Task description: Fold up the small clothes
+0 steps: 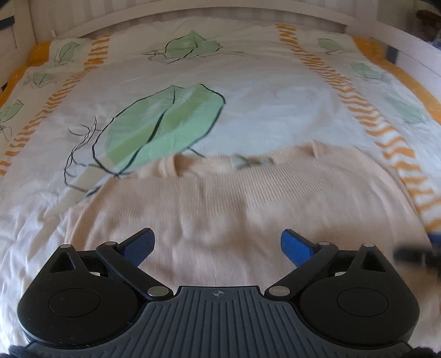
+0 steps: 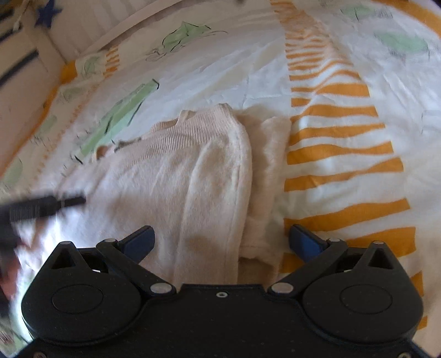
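A small peach knitted sweater (image 1: 234,203) lies flat on the bed cover, neckline at the far side with a grey label. My left gripper (image 1: 217,243) hovers open above its near part, nothing between the blue pads. In the right wrist view the same sweater (image 2: 193,170) has its right side folded inward, a sleeve lying along the fold (image 2: 264,170). My right gripper (image 2: 222,239) is open over that folded right edge and holds nothing. The other gripper (image 2: 41,206) shows as a dark blur at the left.
The bed cover (image 1: 248,96) is white with green leaf prints (image 1: 162,124) and orange striped bands (image 2: 339,154). A white bed frame (image 1: 193,16) curves along the far side. Bare cover lies beyond and to both sides of the sweater.
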Demonstrator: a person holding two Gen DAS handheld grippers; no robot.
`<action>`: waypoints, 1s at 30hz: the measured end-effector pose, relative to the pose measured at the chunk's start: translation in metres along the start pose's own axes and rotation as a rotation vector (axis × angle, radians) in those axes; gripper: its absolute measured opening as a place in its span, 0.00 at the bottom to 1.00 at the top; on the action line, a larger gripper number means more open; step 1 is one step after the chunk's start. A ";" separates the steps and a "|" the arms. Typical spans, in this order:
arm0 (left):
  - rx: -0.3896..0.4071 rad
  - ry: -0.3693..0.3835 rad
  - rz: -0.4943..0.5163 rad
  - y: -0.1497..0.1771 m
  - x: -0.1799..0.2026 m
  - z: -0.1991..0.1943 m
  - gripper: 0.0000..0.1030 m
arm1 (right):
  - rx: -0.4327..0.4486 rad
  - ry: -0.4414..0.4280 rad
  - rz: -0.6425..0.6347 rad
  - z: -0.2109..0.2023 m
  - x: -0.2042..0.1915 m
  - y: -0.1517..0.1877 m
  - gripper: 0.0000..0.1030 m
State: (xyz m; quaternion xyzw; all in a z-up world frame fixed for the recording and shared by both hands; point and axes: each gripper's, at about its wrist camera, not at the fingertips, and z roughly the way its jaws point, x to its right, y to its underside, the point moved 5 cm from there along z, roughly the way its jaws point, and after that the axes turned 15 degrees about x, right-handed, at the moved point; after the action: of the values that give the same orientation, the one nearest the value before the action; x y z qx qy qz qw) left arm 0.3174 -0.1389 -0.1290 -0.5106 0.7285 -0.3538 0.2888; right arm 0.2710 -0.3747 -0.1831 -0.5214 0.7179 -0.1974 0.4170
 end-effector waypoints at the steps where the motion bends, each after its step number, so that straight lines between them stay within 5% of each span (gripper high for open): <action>1: 0.002 0.005 0.007 0.002 0.001 -0.002 0.97 | 0.001 -0.023 0.049 -0.001 0.006 -0.002 1.00; 5: -0.022 -0.004 0.070 0.023 0.004 -0.001 0.97 | 0.035 -0.133 0.315 -0.007 0.037 -0.006 1.00; 10: -0.032 0.014 -0.083 0.040 -0.012 0.012 1.00 | 0.040 -0.225 0.541 -0.007 0.064 -0.008 1.00; 16: -0.034 -0.023 -0.050 0.038 -0.004 0.019 1.00 | 0.001 -0.251 0.428 0.006 0.045 -0.012 1.00; 21: -0.023 -0.027 -0.055 0.042 -0.003 0.020 1.00 | -0.005 -0.359 0.395 0.022 0.023 -0.012 1.00; 30: -0.042 -0.018 -0.082 0.024 -0.010 0.016 0.97 | 0.034 -0.351 0.304 0.022 0.010 -0.011 1.00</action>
State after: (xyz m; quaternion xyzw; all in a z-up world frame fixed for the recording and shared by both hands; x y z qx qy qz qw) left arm 0.3203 -0.1280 -0.1570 -0.5493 0.7115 -0.3452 0.2700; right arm 0.2941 -0.3845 -0.1912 -0.4265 0.7011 -0.0505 0.5692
